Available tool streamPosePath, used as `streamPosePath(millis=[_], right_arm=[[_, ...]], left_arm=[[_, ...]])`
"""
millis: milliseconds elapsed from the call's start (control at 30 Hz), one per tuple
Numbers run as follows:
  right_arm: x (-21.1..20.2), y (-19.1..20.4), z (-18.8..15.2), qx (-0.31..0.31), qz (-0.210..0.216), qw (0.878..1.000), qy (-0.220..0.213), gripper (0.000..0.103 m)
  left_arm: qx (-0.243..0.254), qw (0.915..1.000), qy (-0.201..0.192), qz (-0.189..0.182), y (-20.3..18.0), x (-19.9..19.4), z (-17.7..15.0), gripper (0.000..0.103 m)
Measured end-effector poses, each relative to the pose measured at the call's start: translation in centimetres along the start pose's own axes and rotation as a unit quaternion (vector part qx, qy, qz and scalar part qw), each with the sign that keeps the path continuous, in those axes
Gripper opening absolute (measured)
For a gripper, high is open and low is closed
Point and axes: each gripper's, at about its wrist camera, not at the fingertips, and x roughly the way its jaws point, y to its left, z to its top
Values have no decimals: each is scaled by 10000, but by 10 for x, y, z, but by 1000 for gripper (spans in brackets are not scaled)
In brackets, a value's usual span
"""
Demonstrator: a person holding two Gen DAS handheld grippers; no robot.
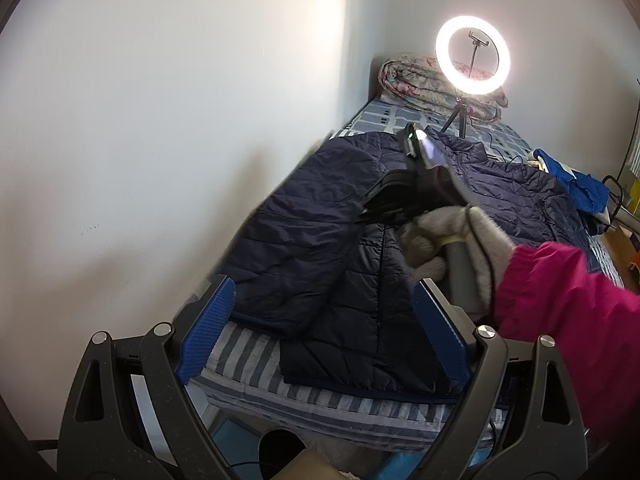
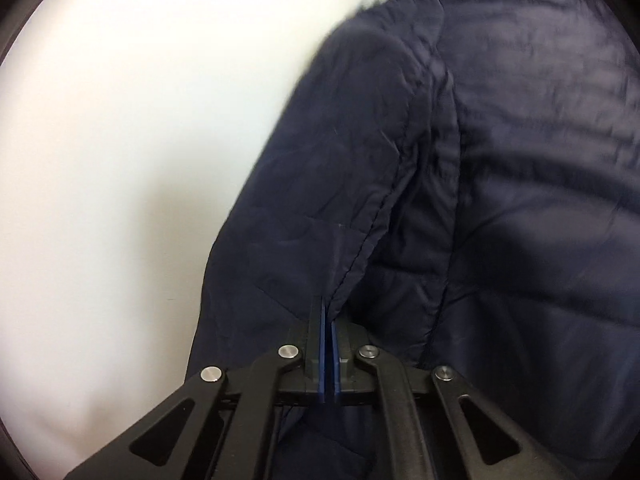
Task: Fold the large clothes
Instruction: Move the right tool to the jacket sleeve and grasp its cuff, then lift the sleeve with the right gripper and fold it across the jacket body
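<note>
navy quilted jacket (image 1: 332,240) lies spread along a bed (image 1: 320,404) whose striped sheet shows at the near edge, with one sleeve folded across its front and its hem toward the camera. its far shoulder is partly hidden behind the right gripper (image 1: 370,208) and the gloved hand (image 1: 452,248) that carries it, and the gripper's fingertips are dark against the dark cloth, so from the left wrist view their hold is hard to make out. from the right wrist view the right gripper (image 2: 328,320) has its blue pads pressed together on a stitched edge of the jacket (image 2: 500,200), near a sleeve seam; the rest of the garment there is blurred and runs out of frame at the right and bottom.

no containers show. the hand wears a pale knit glove, wraps a grey handle with a cable running from it, and comes in from the right out of a pink sleeve (image 1: 568,312), the tool angled down toward the jacket's chest.

left gripper (image 1: 324,328) hangs over the near hem with its blue pads spread wide and nothing between them, not touching the cloth.

beyond the jacket a lit ring light (image 1: 473,55) stands on a small tripod on the bed, in front of a rolled floral quilt (image 1: 416,80) against the white wall. a heap of blue clothing (image 1: 576,184) lies at the right edge, partly cut off.
</note>
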Motion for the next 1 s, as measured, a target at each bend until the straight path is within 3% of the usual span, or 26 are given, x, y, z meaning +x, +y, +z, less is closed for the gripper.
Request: streamPosePath(millis=[333,500,600,633,667,800,1000], right_arm=[[-56,-32,6,-445,-953,9942,-212,0],[-42,-40,0,-723,-1162,9906,-76,0],[-35,-34,-3,-1047,-1339,9854,-19,11],[-38,-32,-6,-1226,-1350,9832,-51,26],[-47,-26,-12,-1511,-1402,9784,-130,34],[-78,2,-52,-2619,-1016,9596,-154,34],[-79,32,-124,-3960,-640,9148,468,33]], left_arm=[[41,9998,-176,99,11,-5,-1,92],[-51,9997,-209,132,20,-8,3,92],[-52,9991,-310,269,24,-14,4,92],[-71,9989,-331,312,28,-15,4,92],[-107,9988,-345,333,31,-16,4,92],[-280,9982,-329,420,43,-18,6,92],[-352,9975,-253,559,51,-16,4,92]])
